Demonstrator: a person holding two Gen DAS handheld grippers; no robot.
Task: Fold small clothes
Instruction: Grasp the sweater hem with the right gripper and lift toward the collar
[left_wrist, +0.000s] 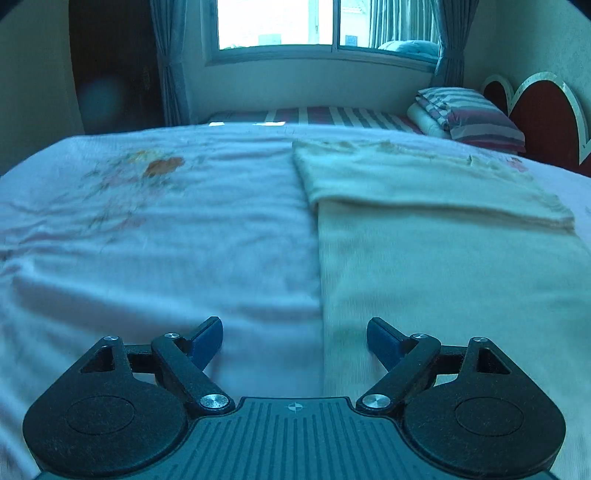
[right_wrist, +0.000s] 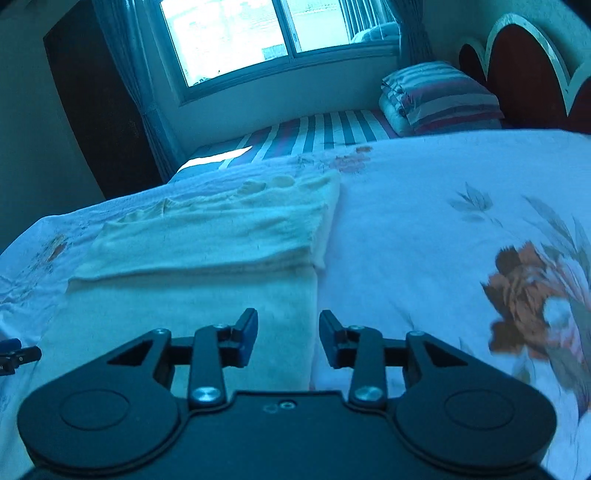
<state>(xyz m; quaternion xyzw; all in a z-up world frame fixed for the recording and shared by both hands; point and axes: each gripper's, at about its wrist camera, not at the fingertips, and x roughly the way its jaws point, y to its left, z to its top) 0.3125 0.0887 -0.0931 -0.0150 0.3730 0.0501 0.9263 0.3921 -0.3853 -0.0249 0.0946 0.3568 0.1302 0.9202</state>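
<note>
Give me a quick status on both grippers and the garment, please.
Left gripper open, empty. Right gripper open, empty. Cream garment flat on floral bedspread, far end folded over. Nothing in the way.

Bright window (left_wrist: 277, 22) with grey curtains (left_wrist: 168, 55) lights a pale wall; a dark wardrobe (left_wrist: 110, 66) stands left, a red headboard (left_wrist: 543, 114) right, striped bedding (right_wrist: 439, 98) folded beside it

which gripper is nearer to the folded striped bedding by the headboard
Right, slightly. The right gripper straddles the cream garment's edge on the striped bedding's side; the left gripper straddles the opposite edge.
</note>
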